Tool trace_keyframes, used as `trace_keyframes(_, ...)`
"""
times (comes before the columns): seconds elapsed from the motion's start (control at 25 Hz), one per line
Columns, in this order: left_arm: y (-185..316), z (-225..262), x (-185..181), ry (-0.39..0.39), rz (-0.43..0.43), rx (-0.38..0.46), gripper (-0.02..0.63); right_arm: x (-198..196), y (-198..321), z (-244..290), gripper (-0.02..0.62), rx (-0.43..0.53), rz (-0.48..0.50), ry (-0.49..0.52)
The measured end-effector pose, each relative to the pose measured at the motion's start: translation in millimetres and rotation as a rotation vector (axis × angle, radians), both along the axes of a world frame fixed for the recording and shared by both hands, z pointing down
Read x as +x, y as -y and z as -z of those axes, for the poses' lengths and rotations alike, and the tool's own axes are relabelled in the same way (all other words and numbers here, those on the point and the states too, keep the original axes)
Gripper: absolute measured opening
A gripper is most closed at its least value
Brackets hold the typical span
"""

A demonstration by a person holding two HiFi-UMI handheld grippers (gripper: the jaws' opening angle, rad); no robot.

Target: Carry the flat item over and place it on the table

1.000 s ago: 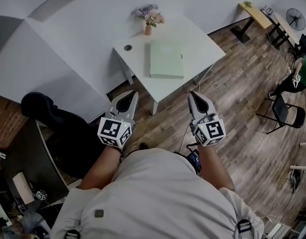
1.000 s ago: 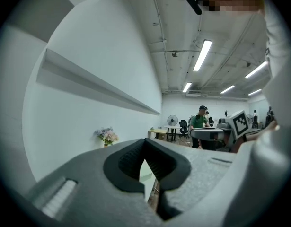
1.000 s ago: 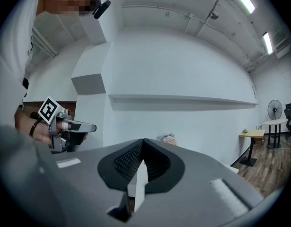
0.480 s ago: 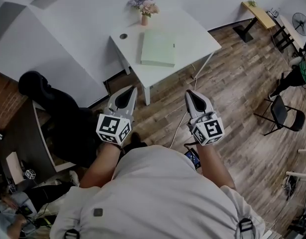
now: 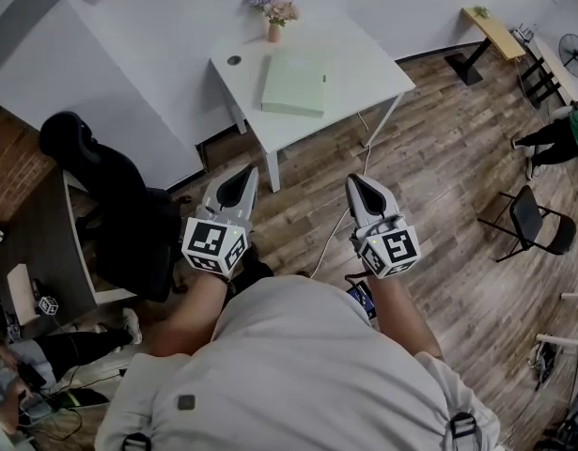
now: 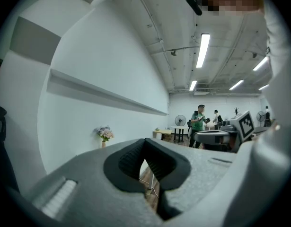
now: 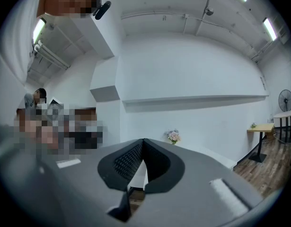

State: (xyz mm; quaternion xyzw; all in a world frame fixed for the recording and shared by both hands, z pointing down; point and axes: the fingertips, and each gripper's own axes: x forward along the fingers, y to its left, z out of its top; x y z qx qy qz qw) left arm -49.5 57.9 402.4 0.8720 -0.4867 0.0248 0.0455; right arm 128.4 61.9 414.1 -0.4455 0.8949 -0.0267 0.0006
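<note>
Pale green flat item (image 5: 293,81) is lying on the white table (image 5: 368,64), far ahead. It is sitting between the left gripper (image 5: 240,178) and right gripper (image 5: 359,184) lines — both clenched empty, neither standing nearer.

White table (image 5: 368,71) with flat green item (image 5: 294,69) and flower vase (image 5: 273,30)

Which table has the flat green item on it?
The white table with the flower vase: the flat green item lies on it. The wooden table at far right has none.
</note>
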Motion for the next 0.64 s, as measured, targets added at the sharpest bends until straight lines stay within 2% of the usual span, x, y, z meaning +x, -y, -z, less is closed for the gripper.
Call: trace_keyframes(0.64,-16,2,0,-0.006,0.038,0.006,0.0,4,-9,15,0.009,0.047,0.015,-0.008)
